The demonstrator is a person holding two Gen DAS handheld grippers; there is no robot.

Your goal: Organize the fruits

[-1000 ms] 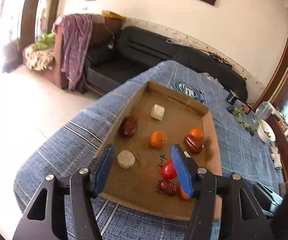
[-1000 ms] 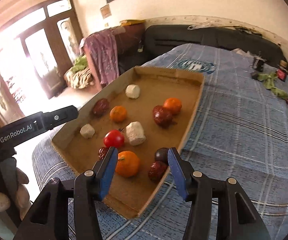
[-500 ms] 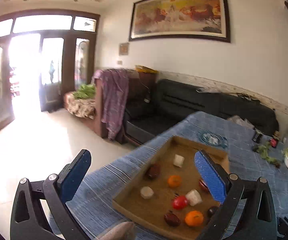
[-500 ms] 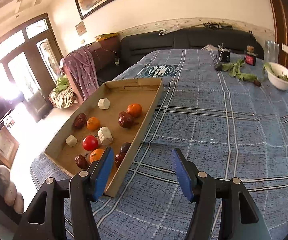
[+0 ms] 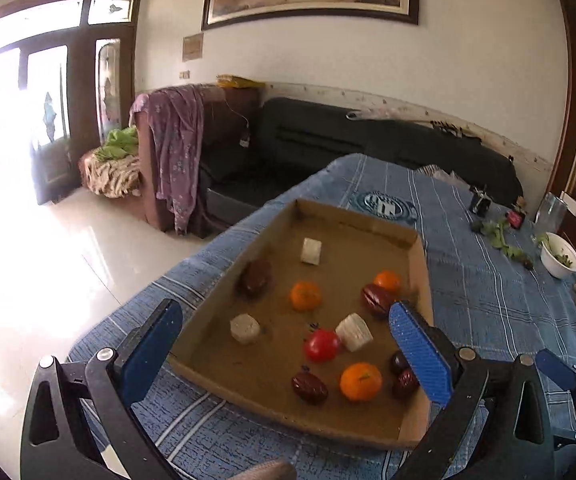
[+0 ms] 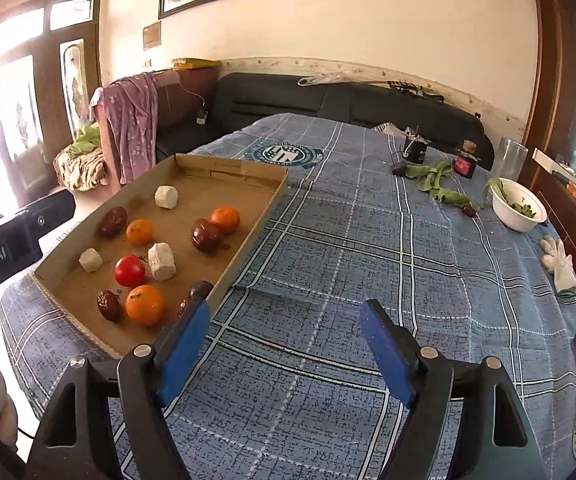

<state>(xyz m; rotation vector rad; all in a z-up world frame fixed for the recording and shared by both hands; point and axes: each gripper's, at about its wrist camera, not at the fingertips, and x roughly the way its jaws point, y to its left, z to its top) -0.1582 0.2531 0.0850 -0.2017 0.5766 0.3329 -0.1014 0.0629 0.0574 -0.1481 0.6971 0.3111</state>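
Left gripper (image 5: 288, 344), fingers spread wide w/ nothing between them, is hovering over the near end of the cardboard tray (image 5: 418, 268) in the lower centre of the left wrist view; right gripper (image 6: 284, 346), equally wide apart and empty, is hanging above bare blue plaid tablecloth (image 6: 368, 240) at lower centre of the right wrist view, just right of the tray's long wall. Fruits are lying loose in the tray: a red tomato (image 5: 321, 345) touching a white block (image 5: 354, 332), a large orange (image 5: 361, 376) at the near end beside a dark date (image 5: 309, 387), two smaller oranges (image 5: 305, 295) mid-tray, and more dates, incl. one or two partly hidden behind the left gripper's right finger, so their count is prob. two but unclear. Risks, as judged: round fruit is likely rolling away if a pad nudges it off-centre; a pinch on the tomato could also catch the touching block; soft dates could squash under a hard close; a low finger could snag the tray wall and shove the light tray toward the table edge at lower left. Open room: tray centre and far end are sparsely filled; cloth right of the tray is free up to the white bowl (image 6: 518, 204) at upper right.
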